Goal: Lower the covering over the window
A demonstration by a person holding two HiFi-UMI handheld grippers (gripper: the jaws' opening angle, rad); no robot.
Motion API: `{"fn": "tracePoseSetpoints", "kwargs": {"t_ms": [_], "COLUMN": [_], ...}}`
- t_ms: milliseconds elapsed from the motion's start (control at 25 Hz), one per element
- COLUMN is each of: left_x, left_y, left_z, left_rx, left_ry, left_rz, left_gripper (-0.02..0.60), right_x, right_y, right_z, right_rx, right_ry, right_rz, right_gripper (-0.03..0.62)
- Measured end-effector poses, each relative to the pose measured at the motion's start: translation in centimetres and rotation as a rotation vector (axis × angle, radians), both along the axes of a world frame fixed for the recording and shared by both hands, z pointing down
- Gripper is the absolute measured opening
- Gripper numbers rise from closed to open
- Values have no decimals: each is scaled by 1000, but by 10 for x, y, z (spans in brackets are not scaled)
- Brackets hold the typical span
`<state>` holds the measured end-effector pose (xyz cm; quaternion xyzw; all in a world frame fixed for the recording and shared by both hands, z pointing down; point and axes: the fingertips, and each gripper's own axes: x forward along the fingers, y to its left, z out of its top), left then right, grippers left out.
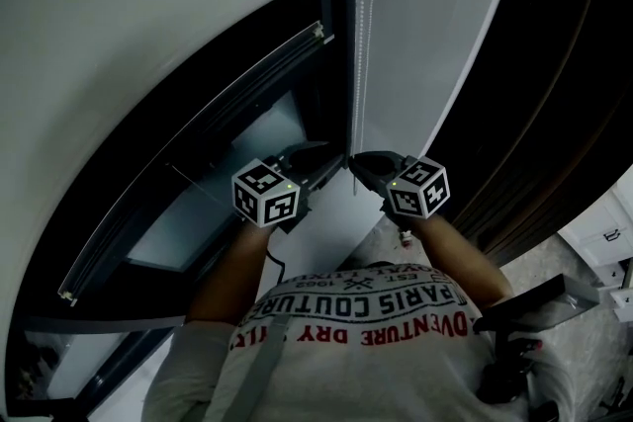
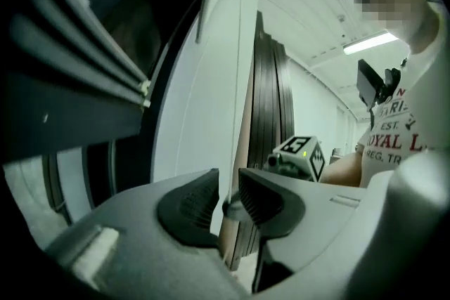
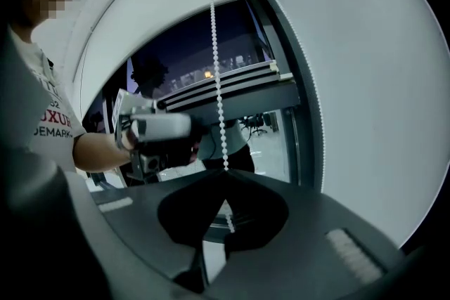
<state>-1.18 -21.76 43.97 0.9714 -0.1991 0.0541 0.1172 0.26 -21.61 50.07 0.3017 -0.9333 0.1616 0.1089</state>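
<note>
A white roller blind (image 1: 148, 35) hangs part way down a dark window (image 1: 247, 153); its bottom bar (image 1: 198, 148) crosses the glass. A white bead chain (image 1: 362, 35) hangs beside the frame. My right gripper (image 1: 356, 163) is shut on the bead chain (image 3: 216, 81), which runs straight up from the closed jaws (image 3: 225, 175). My left gripper (image 1: 326, 158) is just left of it at the same height. Its jaws (image 2: 228, 190) stand open, with a blurred bit of chain (image 2: 234, 209) in the gap, pads not pressing on it.
A white wall (image 1: 445, 35) borders the window on the right, with dark vertical slats (image 1: 554, 114) beyond it. The person's shirt (image 1: 356, 331) fills the bottom of the head view. White furniture (image 1: 608, 237) stands at the lower right.
</note>
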Motion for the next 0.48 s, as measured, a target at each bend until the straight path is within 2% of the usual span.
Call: {"fn": "tracePoseSetpoints", "kwargs": {"t_ms": [120,240,320,480], "left_x": [12,21,24,30], "left_y": [-6,-15,-24,-30], "left_z": [-49,-88,-106,-116], "left_rx": [93,139,160,207], "left_ry": [19,47,56,15], "left_rz": [42,68,48,26], "left_gripper": [112,114,114,112], "right_x": [-3,-7,-8,-10], "right_y": [2,1,2,4], "right_z": [3,4,6,7], "right_rx": [-4,-11,-14,-10], "right_ry": [7,16,22,27], "right_rz": [-10,-15,-20,-24], "right_gripper": [6,6,6,6]}}
